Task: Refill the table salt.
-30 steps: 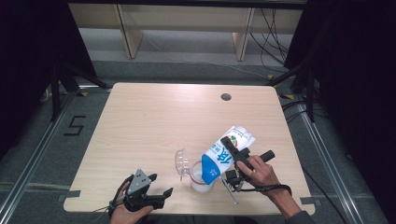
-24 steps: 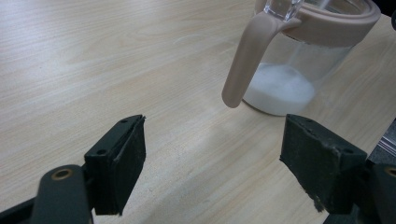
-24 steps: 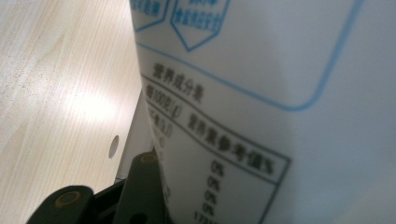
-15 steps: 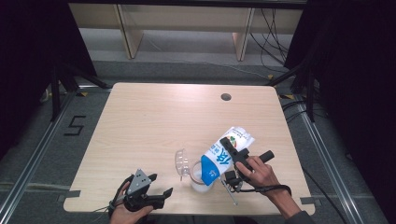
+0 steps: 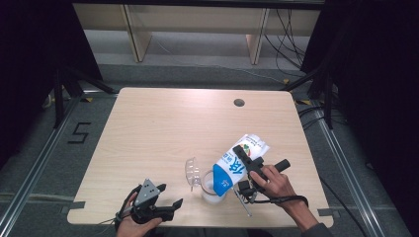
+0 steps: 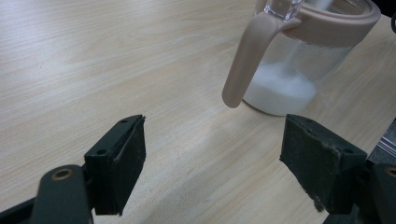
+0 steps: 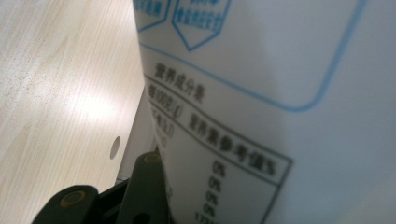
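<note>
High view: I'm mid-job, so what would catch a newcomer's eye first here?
The blue-and-white carton tipped steeply over the clear jar near the table's front edge, clamped in the right gripper. The left gripper view shows white liquid pooled in the jar's bottom, below its beige rim and handle. The left gripper rests at the front left, jaws open with nothing between them.

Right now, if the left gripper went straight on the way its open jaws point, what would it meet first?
Most likely the clear jar with white powder in its bottom: the left gripper looks along bare table toward it, and the jar's beige handle hangs nearest. It sits slightly right of centre, so depth is uncertain.
</note>
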### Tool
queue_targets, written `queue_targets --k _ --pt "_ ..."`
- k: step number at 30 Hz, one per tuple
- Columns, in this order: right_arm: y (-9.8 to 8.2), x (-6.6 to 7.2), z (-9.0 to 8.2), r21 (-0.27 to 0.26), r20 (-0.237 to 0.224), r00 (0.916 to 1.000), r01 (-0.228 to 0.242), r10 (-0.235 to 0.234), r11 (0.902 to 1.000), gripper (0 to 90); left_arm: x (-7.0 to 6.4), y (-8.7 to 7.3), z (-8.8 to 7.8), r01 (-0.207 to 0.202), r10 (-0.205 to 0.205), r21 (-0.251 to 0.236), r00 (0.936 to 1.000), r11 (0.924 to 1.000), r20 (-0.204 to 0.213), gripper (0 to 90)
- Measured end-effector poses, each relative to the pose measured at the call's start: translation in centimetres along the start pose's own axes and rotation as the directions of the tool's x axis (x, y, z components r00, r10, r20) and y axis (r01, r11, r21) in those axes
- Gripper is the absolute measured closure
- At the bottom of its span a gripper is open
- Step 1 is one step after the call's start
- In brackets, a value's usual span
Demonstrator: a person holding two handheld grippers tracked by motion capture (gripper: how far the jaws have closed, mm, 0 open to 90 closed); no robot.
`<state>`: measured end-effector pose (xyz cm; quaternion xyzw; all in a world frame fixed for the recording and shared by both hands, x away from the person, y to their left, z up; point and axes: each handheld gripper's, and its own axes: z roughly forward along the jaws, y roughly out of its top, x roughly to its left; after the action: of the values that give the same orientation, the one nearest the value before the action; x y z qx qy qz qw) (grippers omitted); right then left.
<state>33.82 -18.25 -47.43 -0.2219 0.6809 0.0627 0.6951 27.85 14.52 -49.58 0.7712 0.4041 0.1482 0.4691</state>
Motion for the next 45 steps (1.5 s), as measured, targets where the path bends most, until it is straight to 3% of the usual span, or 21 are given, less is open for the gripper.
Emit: queue_targets --k 45 --pt "-0.07 -0.08 -0.01 0.015 -0.008 0.9999 0.015 -0.015 0.9998 66.9 0.01 0.01 -0.01 -0.004 0.004 0.002 1.0000 1.0000 0.001 21.7"
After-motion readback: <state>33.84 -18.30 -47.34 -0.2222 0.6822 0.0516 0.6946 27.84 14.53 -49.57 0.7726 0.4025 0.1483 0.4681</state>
